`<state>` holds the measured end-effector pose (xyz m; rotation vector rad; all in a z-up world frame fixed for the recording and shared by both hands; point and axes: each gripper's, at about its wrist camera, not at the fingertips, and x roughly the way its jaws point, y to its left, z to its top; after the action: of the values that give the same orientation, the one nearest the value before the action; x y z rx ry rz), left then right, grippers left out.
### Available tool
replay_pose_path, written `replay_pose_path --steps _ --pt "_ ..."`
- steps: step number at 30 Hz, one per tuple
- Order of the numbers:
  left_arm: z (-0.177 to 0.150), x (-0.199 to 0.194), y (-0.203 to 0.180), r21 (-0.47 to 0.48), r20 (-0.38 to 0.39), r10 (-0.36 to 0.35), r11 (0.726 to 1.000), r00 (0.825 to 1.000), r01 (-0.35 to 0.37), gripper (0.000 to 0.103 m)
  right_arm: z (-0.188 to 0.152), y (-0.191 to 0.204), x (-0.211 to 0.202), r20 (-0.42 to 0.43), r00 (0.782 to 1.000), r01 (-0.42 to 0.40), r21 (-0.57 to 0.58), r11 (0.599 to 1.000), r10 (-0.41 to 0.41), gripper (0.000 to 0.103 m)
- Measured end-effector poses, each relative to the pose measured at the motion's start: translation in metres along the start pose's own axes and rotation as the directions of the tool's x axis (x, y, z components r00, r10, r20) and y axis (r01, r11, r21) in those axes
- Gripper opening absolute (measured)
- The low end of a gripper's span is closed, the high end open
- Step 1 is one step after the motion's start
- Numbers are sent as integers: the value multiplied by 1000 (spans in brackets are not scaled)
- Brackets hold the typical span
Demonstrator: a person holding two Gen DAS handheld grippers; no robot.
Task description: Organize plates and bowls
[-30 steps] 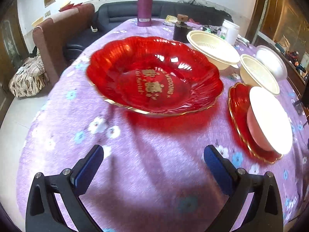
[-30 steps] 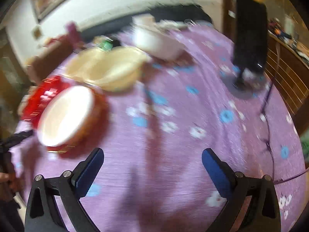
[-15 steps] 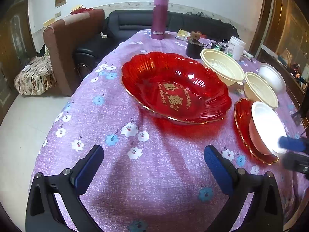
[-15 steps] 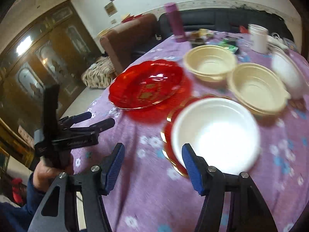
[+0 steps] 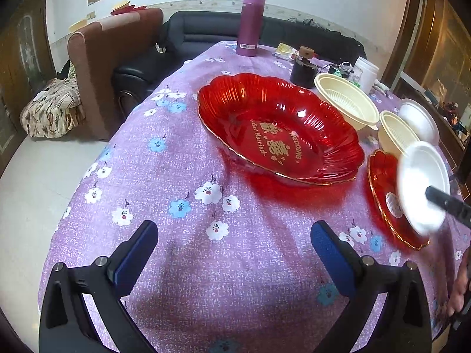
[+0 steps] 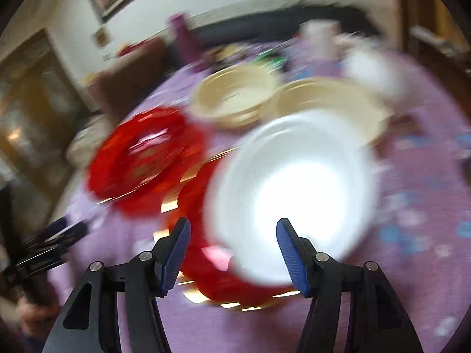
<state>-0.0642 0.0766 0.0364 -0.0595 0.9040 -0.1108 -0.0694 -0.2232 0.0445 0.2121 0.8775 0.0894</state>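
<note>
White bowl (image 6: pixel 290 194) sits tilted over the small red plate (image 5: pixel 382 188), just right of the large red dish (image 5: pixel 278 129), with the right gripper (image 6: pixel 232 235) spread open astride its near rim, contact unclear in blur, left gripper (image 5: pixel 235 250) open, empty, near the dish.

Red gold-lettered plate (image 5: pixel 279 129), white bowl (image 5: pixel 422 182), purple cloth (image 5: pixel 176 176) (floral).
</note>
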Motion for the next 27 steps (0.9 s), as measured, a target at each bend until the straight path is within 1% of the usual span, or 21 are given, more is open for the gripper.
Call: replay_pose_path --steps 1,2,3,4,5,7,8,10,11,13,16,18,19,20,22,24,25,26,27 --pt "0 0 0 -2 -1 -1 1000 1000 1 103 1 -4 -3 15 998 53 -2 999 -53 65" --pt "0 0 0 -2 0 -2 1000 1000 2 103 1 -7 -5 27 996 89 0 996 -88 65" --pt "1 0 1 -3 2 -2 1000 1000 2 103 0 -9 -10 45 995 88 5 996 -88 65" --pt "1 0 1 -3 2 0 1000 1000 0 103 -1 -6 -19 70 997 25 -2 1000 -25 65" --pt "2 0 1 -1 2 1 1000 1000 -1 103 -2 0 -23 75 997 -19 -19 1000 20 65" --pt "6 -1 0 10 5 6 1000 1000 -6 103 -3 17 -32 87 988 -121 -58 991 126 65" --pt "10 -3 0 14 7 9 1000 1000 -9 103 -2 24 -34 79 982 -168 -73 983 174 65" --pt "18 -8 1 23 14 10 1000 1000 -11 103 1 39 -34 38 963 -261 -101 960 266 65" --pt "24 -11 2 34 24 16 999 1000 -17 103 3 45 -37 19 954 -296 -107 949 300 65" --pt "35 -16 3 55 39 39 998 998 -41 103 11 54 -33 -9 942 -334 -103 937 335 65" --pt "51 -18 7 65 50 53 996 997 -56 103 29 65 -23 -51 942 -336 -82 938 333 65" --pt "61 -16 11 65 52 52 996 997 -55 103 38 68 -14 -67 937 -348 -65 935 344 61" --pt "68 -13 13 65 56 50 996 997 -54 103 43 70 -6 -81 942 -331 -66 942 325 55" --pt "72 -12 15 61 57 50 997 997 -53 103 47 72 2 -90 945 -321 -58 945 315 45" --pt "83 -1 22 43 33 51 998 998 -52 102 58 71 14 -118 946 -308 -37 951 302 36" --pt "89 5 25 39 32 40 998 999 -41 97 66 67 25 -132 950 -287 -9 958 283 35" --pt "94 11 27 35 24 46 998 999 -47 90 72 63 32 -137 948 -287 15 958 287 35" --pt "97 15 29 31 16 51 998 999 -51 80 75 61 38 -144 947 -287 25 958 288 35" --pt "101 21 31 22 0 48 999 999 -48 75 78 60 44 -150 947 -282 33 959 284 34"
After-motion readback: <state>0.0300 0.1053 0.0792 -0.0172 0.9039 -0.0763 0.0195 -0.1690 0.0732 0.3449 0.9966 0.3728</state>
